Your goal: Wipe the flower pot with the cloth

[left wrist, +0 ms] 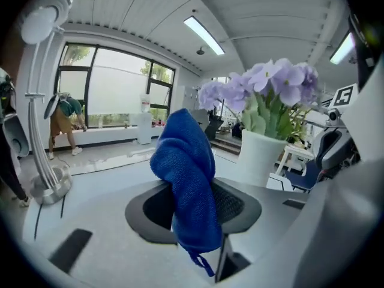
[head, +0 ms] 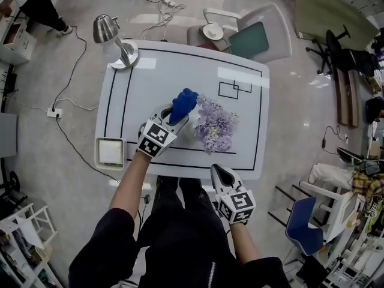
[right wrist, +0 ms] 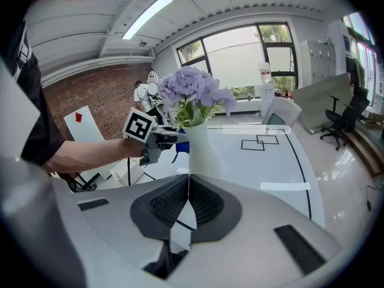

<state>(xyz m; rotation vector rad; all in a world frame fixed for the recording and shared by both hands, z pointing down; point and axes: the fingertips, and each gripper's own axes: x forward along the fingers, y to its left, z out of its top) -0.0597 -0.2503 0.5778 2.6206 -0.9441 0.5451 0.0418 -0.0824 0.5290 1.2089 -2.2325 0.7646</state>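
A white flower pot (head: pixel 191 126) (left wrist: pixel 259 156) (right wrist: pixel 203 152) with purple flowers (head: pixel 215 125) stands near the middle of the white table (head: pixel 240 110). My left gripper (head: pixel 174 120) (left wrist: pixel 193 212) is shut on a blue cloth (head: pixel 183 105) (left wrist: pixel 189 185), held just left of the pot; whether cloth and pot touch I cannot tell. My right gripper (head: pixel 221 174) (right wrist: pixel 185 212) hangs at the table's near edge, shut with nothing in it, well short of the pot.
A silver desk lamp (head: pixel 114 41) stands at the table's far left corner. A white square box (head: pixel 111 152) sits at its near left corner. Black rectangles (head: pixel 235 89) are marked on the far right. A grey chair (head: pixel 252 38) is behind the table.
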